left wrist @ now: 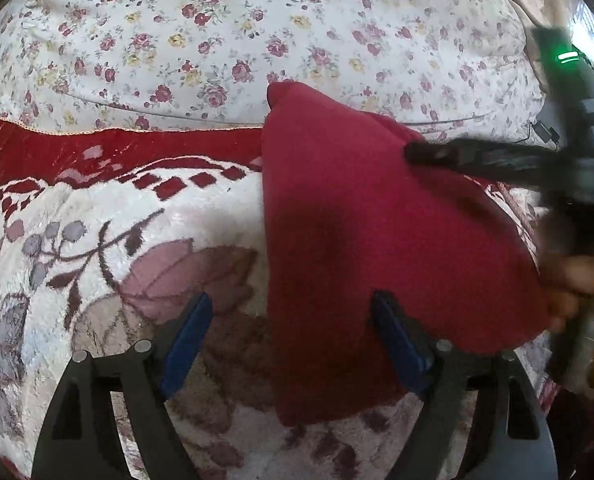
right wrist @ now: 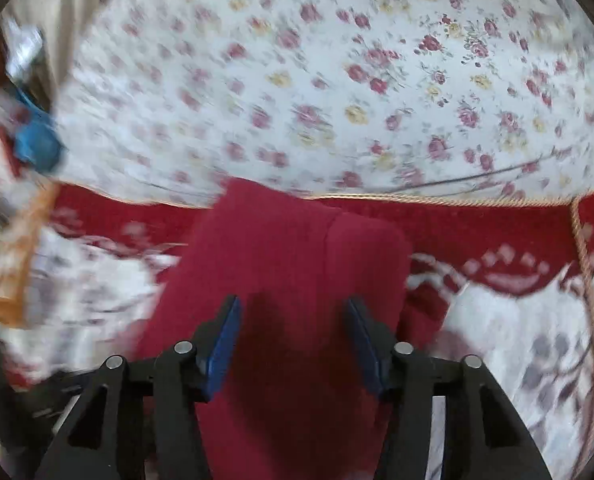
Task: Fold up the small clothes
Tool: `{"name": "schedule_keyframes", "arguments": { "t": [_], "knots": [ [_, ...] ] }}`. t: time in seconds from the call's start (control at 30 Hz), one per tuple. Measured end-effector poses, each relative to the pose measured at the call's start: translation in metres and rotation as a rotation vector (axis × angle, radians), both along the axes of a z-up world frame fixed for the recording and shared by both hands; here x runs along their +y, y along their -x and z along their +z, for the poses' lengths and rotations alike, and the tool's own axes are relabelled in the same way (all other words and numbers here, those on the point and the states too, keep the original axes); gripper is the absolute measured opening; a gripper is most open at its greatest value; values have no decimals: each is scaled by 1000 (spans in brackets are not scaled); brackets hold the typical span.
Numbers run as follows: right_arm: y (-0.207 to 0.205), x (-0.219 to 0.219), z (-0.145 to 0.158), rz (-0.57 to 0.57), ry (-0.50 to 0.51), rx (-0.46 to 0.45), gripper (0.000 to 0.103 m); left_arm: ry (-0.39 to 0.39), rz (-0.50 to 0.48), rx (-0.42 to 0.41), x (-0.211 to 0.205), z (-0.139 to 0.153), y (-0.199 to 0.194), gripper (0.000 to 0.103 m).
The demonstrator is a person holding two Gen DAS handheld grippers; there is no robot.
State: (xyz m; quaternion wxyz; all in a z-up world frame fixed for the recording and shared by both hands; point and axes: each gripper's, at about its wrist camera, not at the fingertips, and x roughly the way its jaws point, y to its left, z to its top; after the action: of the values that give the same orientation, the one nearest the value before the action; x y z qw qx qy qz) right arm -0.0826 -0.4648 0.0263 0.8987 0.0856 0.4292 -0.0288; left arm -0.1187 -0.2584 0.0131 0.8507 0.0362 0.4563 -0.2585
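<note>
A dark red garment lies folded on the patterned carpet, its narrow end toward the floral sheet. My left gripper is open and low over the garment's near left edge, with the right blue pad over the cloth and the left pad over bare carpet. The right gripper is open above the same garment, which runs flat beneath and between its blue pads; nothing is pinched. In the left wrist view a blurred dark finger of the right gripper reaches over the garment from the right, with a person's hand behind it.
A white sheet with red and yellow roses covers the ground beyond the carpet's red border. A gold cord edges the carpet on the right. Blurred blue and orange things sit far left in the right wrist view.
</note>
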Motion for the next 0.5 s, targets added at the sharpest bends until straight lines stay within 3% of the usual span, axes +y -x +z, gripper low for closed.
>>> {"name": "schedule_keyframes", "arguments": {
  "t": [0.13,0.27,0.4,0.5],
  "knots": [
    [13,-28,-25,-108,-45,-3,53,2,-11,19,-1,-2,-2,84],
    [24,-35,-20,-123,-120,15,56,-1,-7,18,-2,-2,-2,85],
    [56,-16,5,-67,-47,-43,58,-6,-3,0,-1,-1,0,85],
    [74,-6,-10,-42,-15,-2,57,0,5,6,-1,-1,1,85]
  ]
}}
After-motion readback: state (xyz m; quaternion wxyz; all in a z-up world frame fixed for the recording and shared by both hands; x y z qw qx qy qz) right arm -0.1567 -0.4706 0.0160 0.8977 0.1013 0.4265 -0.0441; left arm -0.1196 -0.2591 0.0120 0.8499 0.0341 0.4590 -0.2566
